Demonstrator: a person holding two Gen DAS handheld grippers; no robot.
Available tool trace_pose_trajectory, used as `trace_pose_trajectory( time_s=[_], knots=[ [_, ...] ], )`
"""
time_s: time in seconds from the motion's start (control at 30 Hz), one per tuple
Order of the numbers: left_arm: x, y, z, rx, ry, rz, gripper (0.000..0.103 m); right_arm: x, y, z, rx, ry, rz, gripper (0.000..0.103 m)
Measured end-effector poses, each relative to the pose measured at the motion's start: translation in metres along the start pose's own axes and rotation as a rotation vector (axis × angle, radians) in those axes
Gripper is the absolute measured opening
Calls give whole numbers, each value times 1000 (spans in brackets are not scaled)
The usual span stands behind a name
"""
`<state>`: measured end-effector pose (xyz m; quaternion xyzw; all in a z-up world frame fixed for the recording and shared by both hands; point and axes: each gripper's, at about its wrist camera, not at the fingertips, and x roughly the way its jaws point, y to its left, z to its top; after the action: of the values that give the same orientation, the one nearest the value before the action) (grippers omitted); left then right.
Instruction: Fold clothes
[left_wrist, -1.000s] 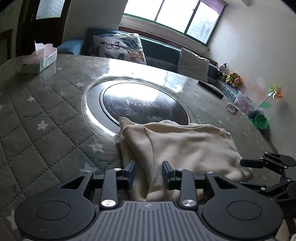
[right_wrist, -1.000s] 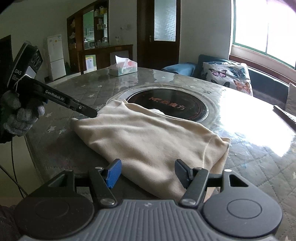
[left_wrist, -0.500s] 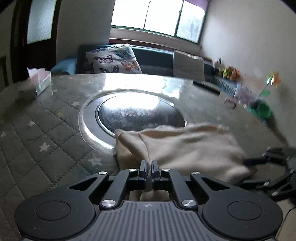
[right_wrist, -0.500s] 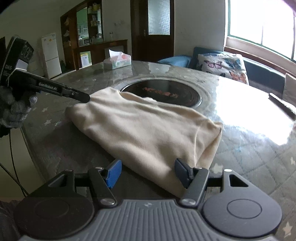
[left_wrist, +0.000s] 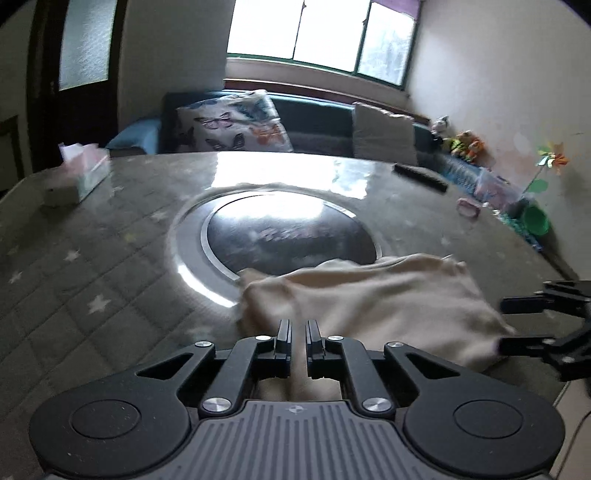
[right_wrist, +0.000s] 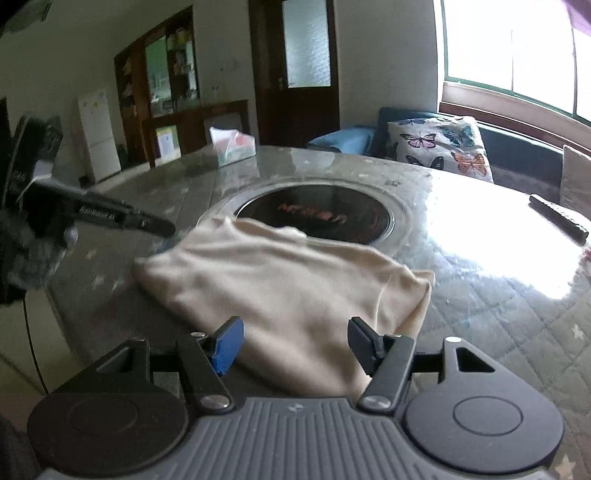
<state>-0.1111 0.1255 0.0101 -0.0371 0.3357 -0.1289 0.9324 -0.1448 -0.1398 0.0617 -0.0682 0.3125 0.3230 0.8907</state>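
Observation:
A cream garment (left_wrist: 388, 295) (right_wrist: 295, 280) lies folded on the quilted table (left_wrist: 92, 295), its far edge overlapping the round glass inset (left_wrist: 288, 232). My left gripper (left_wrist: 298, 326) pinches the garment's left edge. Its jaws are opening slightly, with cloth still between the pads. In the right wrist view the left gripper (right_wrist: 168, 229) meets the cloth's far left corner, held by a gloved hand (right_wrist: 33, 254). My right gripper (right_wrist: 295, 336) is open, its fingers straddling the garment's near right edge without pressing it. The right gripper (left_wrist: 504, 325) also shows at the cloth's right end.
A tissue box (right_wrist: 234, 147) (left_wrist: 86, 173) stands at the table's far left. A dark remote (right_wrist: 557, 216) (left_wrist: 419, 176) and a small pink item (left_wrist: 468, 208) lie at the far right. A sofa with a butterfly cushion (right_wrist: 439, 147) runs behind the table under the window.
My left gripper's jaws closed onto the garment's left edge, then eased slightly apart. The cloth's left edge bunched and shifted a little. The right gripper stayed open in place.

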Motion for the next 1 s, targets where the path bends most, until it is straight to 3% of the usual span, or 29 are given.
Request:
trace_pose_trajectory(
  time_s=[0.17, 0.43, 0.57, 0.73, 0.93, 1.0],
  knots=[
    [23, -11, 4, 26, 28, -28, 17, 19, -6, 6, 47, -2, 16, 62],
    [35, 5, 6, 4, 51, 34, 17, 29, -24, 0, 90, 47, -29, 54],
    [36, -10, 16, 32, 23, -22, 17, 34, -23, 11, 54, 33, -33, 54],
    [58, -30, 24, 86, 45, -64, 17, 53, -29, 29, 53, 17, -39, 54],
    [79, -17, 27, 67, 71, -22, 18, 76, -46, 36, 83, 50, -68, 54],
    [79, -8, 27, 45, 72, -12, 18, 77, -56, 34, 116, 57, -71, 48]
  ],
)
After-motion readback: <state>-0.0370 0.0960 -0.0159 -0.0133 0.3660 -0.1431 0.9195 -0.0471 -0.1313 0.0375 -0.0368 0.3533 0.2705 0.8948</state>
